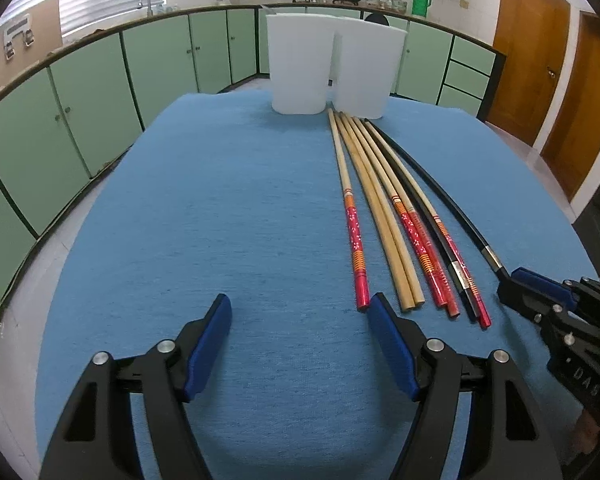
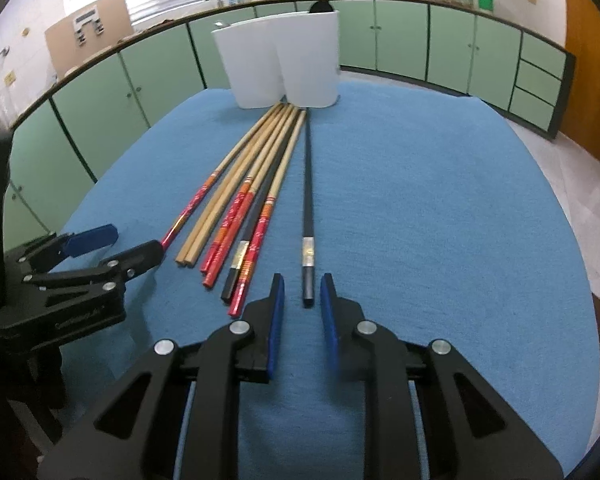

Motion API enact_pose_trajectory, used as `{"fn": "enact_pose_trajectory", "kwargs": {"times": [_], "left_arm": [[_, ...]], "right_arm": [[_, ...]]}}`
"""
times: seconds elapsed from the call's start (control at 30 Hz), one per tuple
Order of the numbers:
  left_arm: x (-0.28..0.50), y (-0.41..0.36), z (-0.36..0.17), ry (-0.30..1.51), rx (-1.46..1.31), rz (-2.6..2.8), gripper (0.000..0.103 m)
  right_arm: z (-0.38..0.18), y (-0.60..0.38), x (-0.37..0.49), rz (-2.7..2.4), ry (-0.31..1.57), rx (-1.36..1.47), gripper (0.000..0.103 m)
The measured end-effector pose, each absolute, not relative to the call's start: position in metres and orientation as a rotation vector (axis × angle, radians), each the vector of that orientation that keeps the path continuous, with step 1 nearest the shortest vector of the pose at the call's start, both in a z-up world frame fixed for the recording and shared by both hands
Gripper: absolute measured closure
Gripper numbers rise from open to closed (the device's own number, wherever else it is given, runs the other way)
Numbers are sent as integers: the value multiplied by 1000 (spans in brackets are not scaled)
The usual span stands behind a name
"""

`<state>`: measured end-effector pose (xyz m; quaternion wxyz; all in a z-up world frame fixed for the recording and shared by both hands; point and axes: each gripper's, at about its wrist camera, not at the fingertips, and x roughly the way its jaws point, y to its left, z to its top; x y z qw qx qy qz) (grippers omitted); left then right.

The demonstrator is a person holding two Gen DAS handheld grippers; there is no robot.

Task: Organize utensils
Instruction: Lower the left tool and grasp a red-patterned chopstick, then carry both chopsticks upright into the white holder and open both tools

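Several chopsticks lie side by side on a blue cloth (image 1: pixel 228 200): red-patterned ones (image 1: pixel 356 248), two plain wooden ones (image 1: pixel 384 220) and black ones. One black chopstick (image 2: pixel 307 208) lies apart on the right. Its near end sits between the jaws of my right gripper (image 2: pixel 302 296), which is open around it without touching; this gripper also shows in the left wrist view (image 1: pixel 512 280). My left gripper (image 1: pixel 300 312) is open and empty, left of the chopstick ends; it also shows in the right wrist view (image 2: pixel 112 244). Two white holders (image 1: pixel 300 64) (image 1: pixel 366 72) stand at the chopsticks' far tips.
The cloth covers a table (image 1: pixel 16 360) with its edge close on the left. Green kitchen cabinets (image 1: pixel 80 120) run behind and to the left. Wooden doors (image 1: pixel 540 60) stand at the far right.
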<state>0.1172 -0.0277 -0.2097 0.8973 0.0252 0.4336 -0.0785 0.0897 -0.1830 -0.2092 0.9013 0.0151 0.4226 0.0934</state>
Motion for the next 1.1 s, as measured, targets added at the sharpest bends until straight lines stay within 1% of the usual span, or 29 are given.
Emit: {"fn": "enact_pose_trajectory", "kwargs": {"times": [0.1,0.13,0.17,0.2,0.23,0.27,0.3,0.33,0.37,0.53,0.63,0.83,1.1], "left_arm": [[120,-31,-210,898,54,-171,37],[120,-31,-210,896,51,-174,43],[121,-32,-210,893,45,-182,52],[122,-31,-210,891,39,-190,59],[123,-31,-209,889,32,-200,70],[123,-31,-209,888,25,-212,79],[124,-31,-209,888,22,-220,85],[124,-31,-210,888,19,-227,94],[124,-30,-210,889,9,-238,97],[124,-26,-208,877,-32,-256,97],[119,-21,-195,827,-35,-246,97],[111,-14,-148,708,-22,-245,97],[120,-6,-80,562,-8,-262,97]], "right_arm": [[-211,-180,92,194,887,24,84],[-211,-180,92,196,887,24,84],[-211,-180,93,196,888,23,86],[-211,-180,94,198,890,24,87],[-212,-180,96,201,891,26,90],[-212,-181,96,202,892,29,96],[-212,-183,98,207,895,37,96],[-213,-184,99,212,896,47,96],[-213,-184,99,215,895,53,96],[-211,-187,97,223,883,67,97],[-202,-189,94,219,844,51,97],[-172,-197,92,218,765,29,97],[-104,-214,103,233,639,19,97]]}}
